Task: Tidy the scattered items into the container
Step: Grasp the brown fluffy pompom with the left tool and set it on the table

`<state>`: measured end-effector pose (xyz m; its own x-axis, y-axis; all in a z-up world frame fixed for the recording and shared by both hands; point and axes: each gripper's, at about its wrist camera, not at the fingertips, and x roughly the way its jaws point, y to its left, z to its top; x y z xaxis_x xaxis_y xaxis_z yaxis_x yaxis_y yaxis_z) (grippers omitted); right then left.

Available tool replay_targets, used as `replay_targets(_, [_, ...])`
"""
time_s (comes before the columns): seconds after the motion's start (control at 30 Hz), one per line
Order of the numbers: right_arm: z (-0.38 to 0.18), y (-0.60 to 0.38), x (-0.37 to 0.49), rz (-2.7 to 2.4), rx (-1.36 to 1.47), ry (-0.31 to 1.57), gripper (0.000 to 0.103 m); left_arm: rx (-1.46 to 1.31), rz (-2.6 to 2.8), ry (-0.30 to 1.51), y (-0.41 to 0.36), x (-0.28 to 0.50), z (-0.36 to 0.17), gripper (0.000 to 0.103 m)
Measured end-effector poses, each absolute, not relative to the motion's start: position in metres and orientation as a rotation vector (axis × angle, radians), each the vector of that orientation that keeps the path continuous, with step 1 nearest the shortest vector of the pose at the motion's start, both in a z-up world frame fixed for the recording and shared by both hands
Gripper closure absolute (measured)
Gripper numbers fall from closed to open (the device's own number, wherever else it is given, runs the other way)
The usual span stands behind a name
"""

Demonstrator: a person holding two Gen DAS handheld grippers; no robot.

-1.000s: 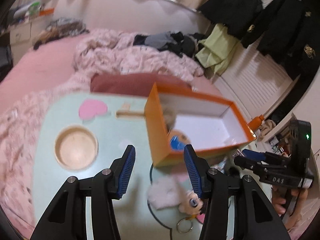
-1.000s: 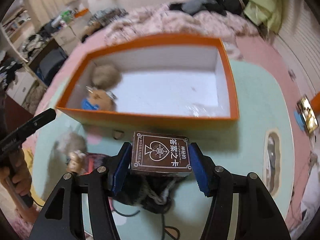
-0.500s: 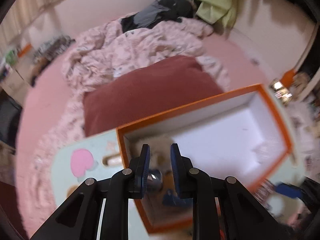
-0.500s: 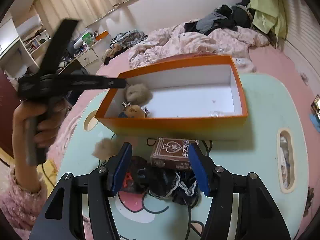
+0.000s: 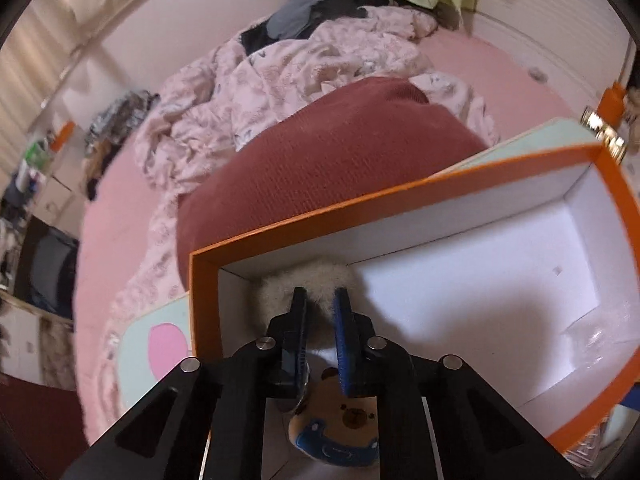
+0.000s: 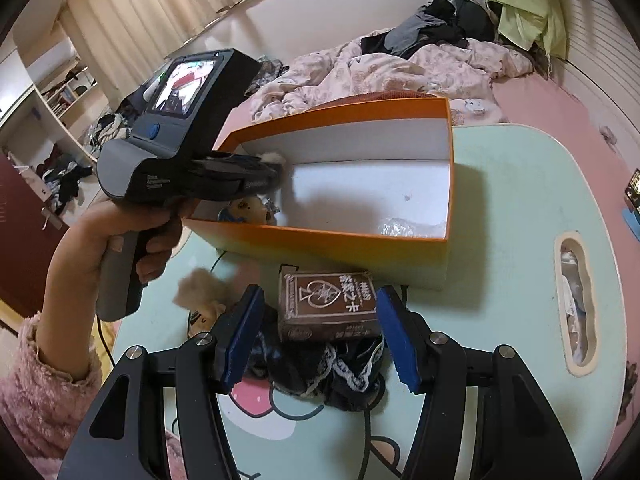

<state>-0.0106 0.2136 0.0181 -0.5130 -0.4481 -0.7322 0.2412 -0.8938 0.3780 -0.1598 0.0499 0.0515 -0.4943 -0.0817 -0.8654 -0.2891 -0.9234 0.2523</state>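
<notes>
Brown card box [image 6: 330, 306] is seen flat on the table near the orange container's [image 6: 320, 246] front wall, long axis spanning the unclenched, empty right gripper [image 6: 320, 340], while the left gripper [image 5: 322, 320], inside the container's left corner, is closing over a plush keychain [image 5: 340, 428].
</notes>
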Motion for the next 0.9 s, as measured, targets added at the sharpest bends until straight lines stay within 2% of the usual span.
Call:
replay_targets(0.2, [0.017,0.217,-0.010,-2.409,1.257,-0.331,0.044,-1.307,2.569,0.343,0.032,-0.135,0.096,0.094])
replay_targets(0.33, [0.019,0.217,-0.010,-2.414,1.252,-0.332,0.044,-1.110,2.560,0.128,0.005,-0.088,0.141,0.093])
replay_targets(0.43, [0.020,0.217,-0.014,-2.400,1.255,-0.332,0.044,-1.040,2.563,0.032,-0.018,-0.054,0.151,0.093])
replay_targets(0.63, [0.012,0.219,-0.034,-2.405,1.321,-0.348,0.044,-1.149,2.539,-0.079,-0.054,-0.023,0.104,0.093])
replay_targets(0.9, [0.019,0.209,-0.027,-2.412,1.319,-0.309,0.044,-1.297,2.456,-0.167,-0.073,-0.028,0.041,0.092])
